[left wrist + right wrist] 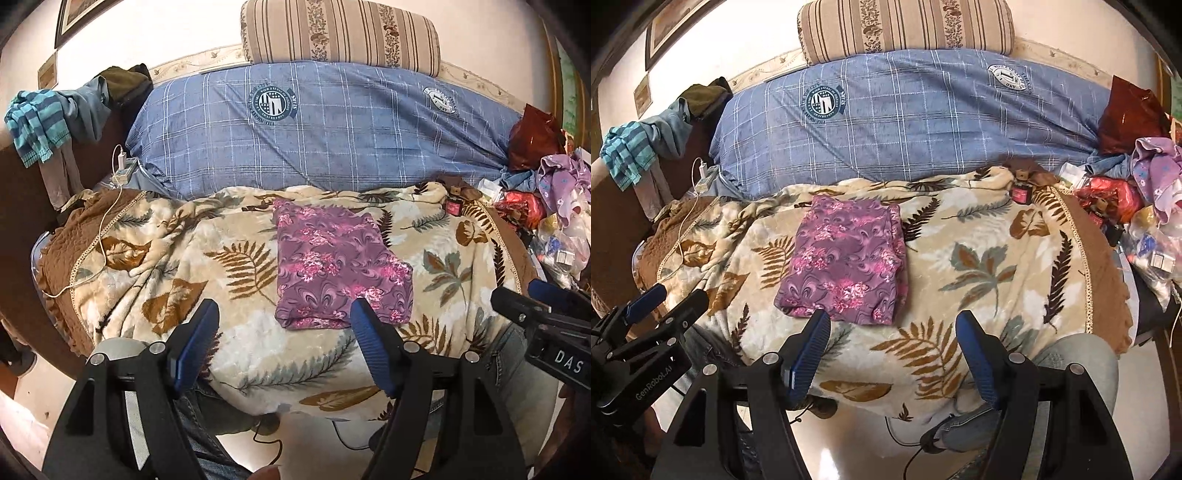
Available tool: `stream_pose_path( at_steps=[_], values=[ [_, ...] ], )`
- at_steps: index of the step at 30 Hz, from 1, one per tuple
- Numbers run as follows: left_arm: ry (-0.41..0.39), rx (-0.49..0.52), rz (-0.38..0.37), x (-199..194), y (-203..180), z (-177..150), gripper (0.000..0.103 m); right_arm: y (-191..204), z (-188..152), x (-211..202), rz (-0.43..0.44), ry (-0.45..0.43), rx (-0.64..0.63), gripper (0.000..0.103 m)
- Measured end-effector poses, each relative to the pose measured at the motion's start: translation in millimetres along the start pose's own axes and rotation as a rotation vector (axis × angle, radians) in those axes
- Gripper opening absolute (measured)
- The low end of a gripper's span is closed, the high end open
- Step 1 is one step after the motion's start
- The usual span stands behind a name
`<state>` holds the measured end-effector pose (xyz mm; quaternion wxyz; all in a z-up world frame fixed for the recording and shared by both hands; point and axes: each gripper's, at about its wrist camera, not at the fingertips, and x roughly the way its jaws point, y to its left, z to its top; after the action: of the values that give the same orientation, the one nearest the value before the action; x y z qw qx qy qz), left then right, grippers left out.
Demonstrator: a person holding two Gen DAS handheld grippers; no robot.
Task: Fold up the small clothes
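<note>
Left wrist view: my left gripper (282, 319) sits at the bottom centre, jaws spread wide, nothing between the blue pads (201, 332). Only the leaf-print blanket (155, 266) shows through the gap. The right-hand pad's tip overlaps the near edge of the purple floral garment (340, 262) in the frame; I can't tell if it touches. The garment lies folded into a compact, roughly rectangular stack, centre frame, flat on the blanket. My right gripper (532, 295) pokes in at the right edge, only partly in view. Behind the blanket, a blue plaid duvet (332, 133) spans mid-frame, with a striped cushion (340, 33) above it at top centre. A pile of clothes (55, 114) sits upper left, a white charger and cable (120, 166) just below it, and clutter with a red bag (532, 140) at the right edge.

Right wrist view: my right gripper (894, 326) is at the bottom centre, jaws also wide apart, holding nothing. The left-hand pad (812, 343) tip sits just at the garment's near edge. The garment (846, 258) is left of centre here, folded and lying on the blanket (979, 258). My left gripper (670, 297) comes in from the lower left, jaws apart, empty, beside the blanket's left edge. The duvet (905, 118) and cushion (905, 26) are at the top, as in the other view.
</note>
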<state>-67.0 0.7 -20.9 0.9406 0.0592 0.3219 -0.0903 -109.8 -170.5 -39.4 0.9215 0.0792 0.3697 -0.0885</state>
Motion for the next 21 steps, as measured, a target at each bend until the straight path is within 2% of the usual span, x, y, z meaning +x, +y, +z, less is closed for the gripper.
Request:
stream_pose_path(
  at_steps=[21],
  values=[
    [0.029,0.001,0.009,8.4,1.5,-2.2,0.074,-1.0,1.6,0.6,-0.012,-0.010,-0.002,0.073]
  ],
)
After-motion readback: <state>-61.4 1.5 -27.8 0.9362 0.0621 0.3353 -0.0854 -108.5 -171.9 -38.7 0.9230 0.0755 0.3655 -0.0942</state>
